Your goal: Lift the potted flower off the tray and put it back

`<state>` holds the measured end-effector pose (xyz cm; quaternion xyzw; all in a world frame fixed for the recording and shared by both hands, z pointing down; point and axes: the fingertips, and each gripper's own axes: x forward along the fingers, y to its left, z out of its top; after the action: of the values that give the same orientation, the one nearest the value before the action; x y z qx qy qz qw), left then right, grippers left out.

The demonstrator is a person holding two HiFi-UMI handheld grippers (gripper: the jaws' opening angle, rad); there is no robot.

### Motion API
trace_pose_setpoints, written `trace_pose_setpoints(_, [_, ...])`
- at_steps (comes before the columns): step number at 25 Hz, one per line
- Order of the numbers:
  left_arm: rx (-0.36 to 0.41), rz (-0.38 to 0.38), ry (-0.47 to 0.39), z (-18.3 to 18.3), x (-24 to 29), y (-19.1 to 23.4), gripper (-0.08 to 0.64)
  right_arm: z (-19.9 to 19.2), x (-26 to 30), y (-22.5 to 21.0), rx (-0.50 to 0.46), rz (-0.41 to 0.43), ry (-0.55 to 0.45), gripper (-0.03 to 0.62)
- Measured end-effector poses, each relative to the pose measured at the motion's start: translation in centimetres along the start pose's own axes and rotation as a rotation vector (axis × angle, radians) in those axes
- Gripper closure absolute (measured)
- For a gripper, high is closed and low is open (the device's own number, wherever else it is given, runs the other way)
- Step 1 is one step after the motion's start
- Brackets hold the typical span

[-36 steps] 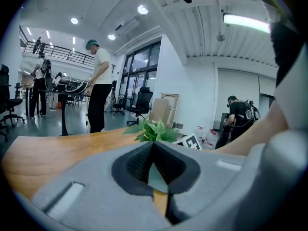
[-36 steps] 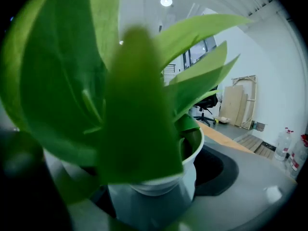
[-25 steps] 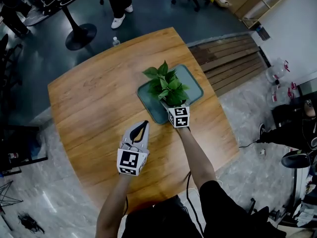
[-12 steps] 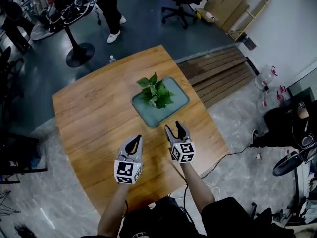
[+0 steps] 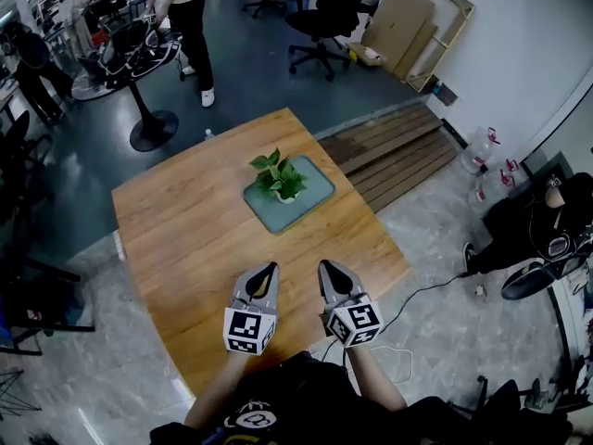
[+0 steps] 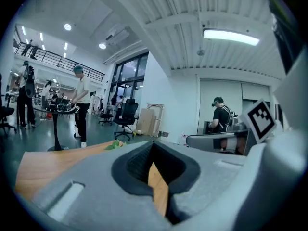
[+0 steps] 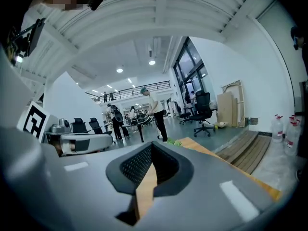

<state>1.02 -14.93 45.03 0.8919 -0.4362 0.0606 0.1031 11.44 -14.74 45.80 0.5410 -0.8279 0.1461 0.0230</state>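
The potted flower (image 5: 277,176), green leaves in a small pale pot, stands on the teal tray (image 5: 312,196) at the far side of the wooden table (image 5: 185,230). Both grippers hover side by side over the table's near edge, well short of the tray. My left gripper (image 5: 270,269) is shut with nothing in it. My right gripper (image 5: 326,267) is also shut and empty. In the left gripper view only a bit of the leaves (image 6: 114,146) shows past the closed jaws (image 6: 153,144). The right gripper view shows the leaves (image 7: 174,142) beyond its closed jaws (image 7: 152,146).
A person (image 5: 190,7) stands beyond the table near a round-based stand (image 5: 153,128). Office chairs (image 5: 324,17) and cardboard (image 5: 408,26) are at the back. Wooden planks (image 5: 398,151) and water bottles (image 5: 482,151) lie to the right, where another person (image 5: 547,239) sits.
My right gripper let go of the potted flower, drew back toward me and shut. The left gripper pulled back too. The flower stays on the tray.
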Motion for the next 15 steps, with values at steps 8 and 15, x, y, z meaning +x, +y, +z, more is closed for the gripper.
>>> trace_pose_setpoints(8, [0.005,-0.007,-0.016,0.7,-2.3,-1.0,0.562,0.9,-1.3,2.9,-0.023,0.040,-0.033,0.591])
trace_pose_setpoints(15, [-0.001,0.025,-0.018,0.7,-3.1,0.0,0.563,0.6,-1.4,3.2,-0.022,0.042,-0.025,0.591])
